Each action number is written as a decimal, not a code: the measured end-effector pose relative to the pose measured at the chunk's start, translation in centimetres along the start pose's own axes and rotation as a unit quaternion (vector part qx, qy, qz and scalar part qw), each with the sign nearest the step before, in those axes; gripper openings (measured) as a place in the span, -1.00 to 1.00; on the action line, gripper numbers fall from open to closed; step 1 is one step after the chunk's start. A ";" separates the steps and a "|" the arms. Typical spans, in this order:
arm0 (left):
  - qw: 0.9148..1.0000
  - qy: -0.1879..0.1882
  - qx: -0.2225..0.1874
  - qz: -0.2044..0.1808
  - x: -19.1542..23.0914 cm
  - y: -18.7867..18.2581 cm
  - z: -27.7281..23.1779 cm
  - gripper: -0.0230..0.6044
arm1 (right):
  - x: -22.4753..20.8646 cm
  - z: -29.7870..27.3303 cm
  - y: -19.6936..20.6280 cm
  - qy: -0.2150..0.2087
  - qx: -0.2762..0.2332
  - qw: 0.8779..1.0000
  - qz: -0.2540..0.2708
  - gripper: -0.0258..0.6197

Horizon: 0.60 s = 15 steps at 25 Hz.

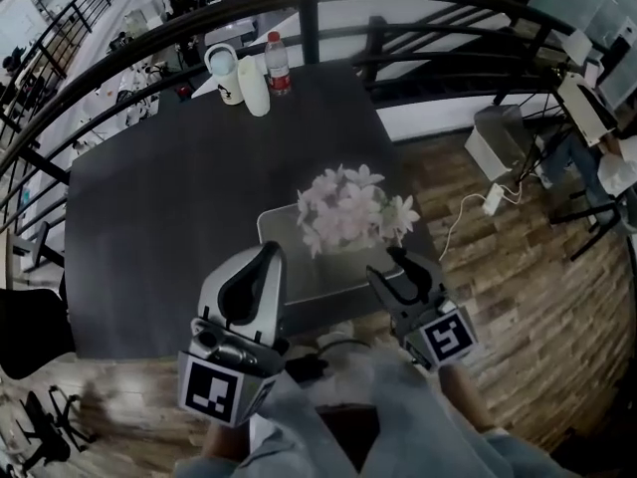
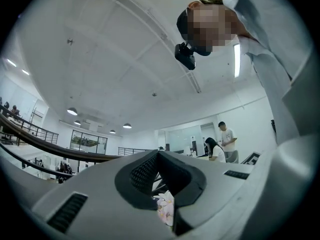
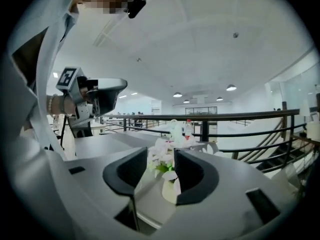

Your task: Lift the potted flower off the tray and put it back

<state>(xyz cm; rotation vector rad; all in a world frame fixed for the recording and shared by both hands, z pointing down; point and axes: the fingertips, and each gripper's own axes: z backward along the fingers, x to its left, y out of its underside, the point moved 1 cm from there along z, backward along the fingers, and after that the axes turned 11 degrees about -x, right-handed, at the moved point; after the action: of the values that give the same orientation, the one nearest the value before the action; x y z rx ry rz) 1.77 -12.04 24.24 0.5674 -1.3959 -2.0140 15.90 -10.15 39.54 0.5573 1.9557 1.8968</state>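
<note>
Two tongs sit low at the near edge of the table [image 1: 179, 207], one in each of my hands. My left gripper [image 1: 267, 255] has its tips pressed together with nothing pinched; in the left gripper view only a scrap of blossom shows through the slit below the tips. My right gripper [image 1: 388, 264] is spread and empty, close by the right side of the flower [image 1: 348, 207]. In the right gripper view the white pot [image 3: 170, 186] shows through the gap, beyond the pads and not squeezed. That flower stands upright in the tray [image 1: 318, 272] on the table. Well apart, at the far edge, stand a bottle [image 1: 278, 63] and two white cups [image 1: 255, 86].
</note>
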 end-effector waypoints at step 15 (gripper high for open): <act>0.999 -0.043 0.012 -0.017 0.5 0.5 0.3 -0.93 | -1.6 -1.2 8.5 -0.010 0.076 0.997 -0.009 -0.05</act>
<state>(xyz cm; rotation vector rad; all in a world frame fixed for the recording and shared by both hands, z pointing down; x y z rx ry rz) 1.30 -12.32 24.83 0.5237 -1.4736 -2.0731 16.93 -11.77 48.06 0.5969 2.0974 1.7355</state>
